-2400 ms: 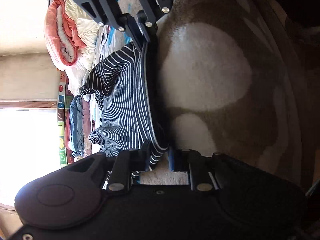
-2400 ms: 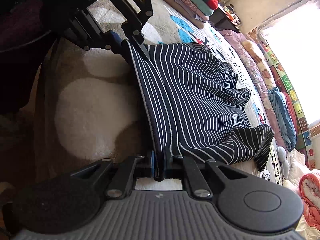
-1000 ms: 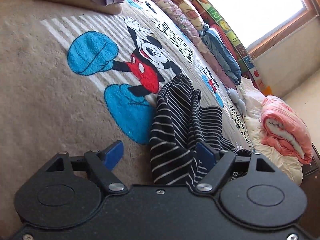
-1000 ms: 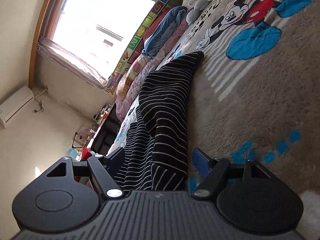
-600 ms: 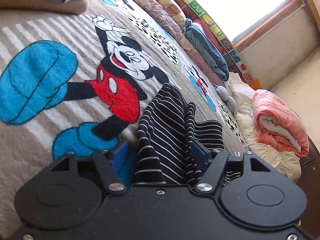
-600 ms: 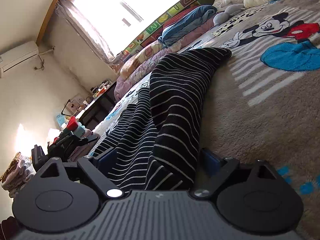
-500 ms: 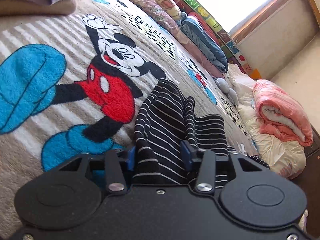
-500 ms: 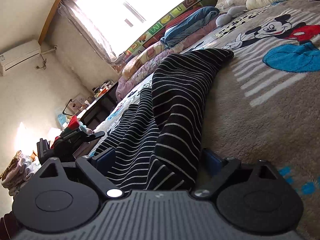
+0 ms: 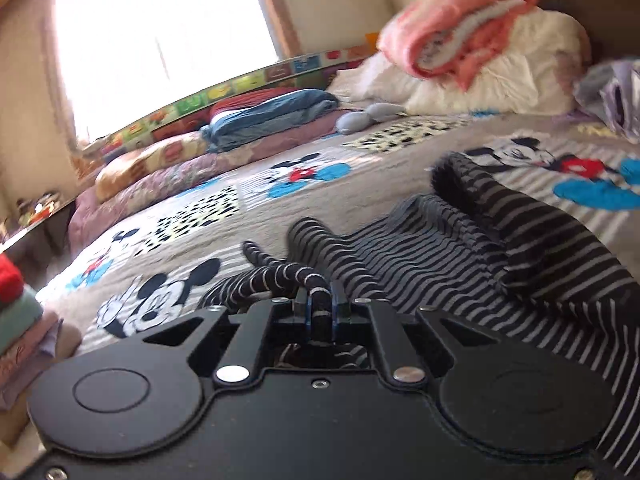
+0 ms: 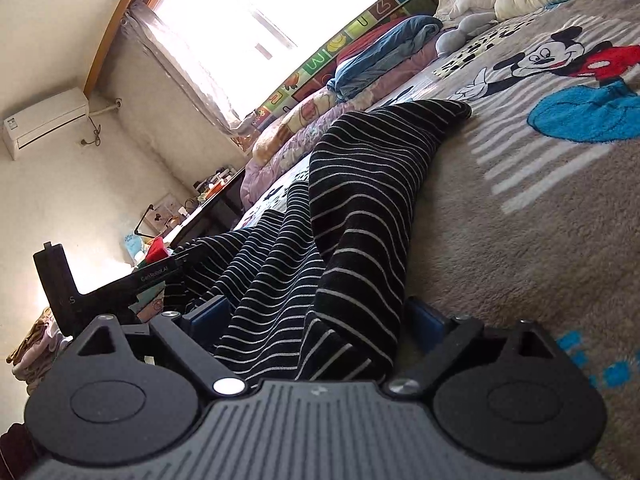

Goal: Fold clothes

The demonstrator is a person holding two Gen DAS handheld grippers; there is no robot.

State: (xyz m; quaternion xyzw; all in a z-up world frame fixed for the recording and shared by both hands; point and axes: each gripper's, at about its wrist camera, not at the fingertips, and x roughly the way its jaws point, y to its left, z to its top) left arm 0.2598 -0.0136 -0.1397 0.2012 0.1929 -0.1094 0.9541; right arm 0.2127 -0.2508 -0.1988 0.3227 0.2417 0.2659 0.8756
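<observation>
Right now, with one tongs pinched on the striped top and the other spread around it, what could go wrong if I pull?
1. The left tongs are shut on only a thin twisted strand of the striped top, so a pull may slip off or bunch it.
2. The right tongs stand open with the fabric loose between them; that side would drag unheld.
3. The top lies rumpled on the fleecy blanket, which may catch it and skew the fold.

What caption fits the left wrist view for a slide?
Left gripper shut on a bunched edge of the striped garment, which lies rumpled on the cartoon-print bedspread.
</observation>
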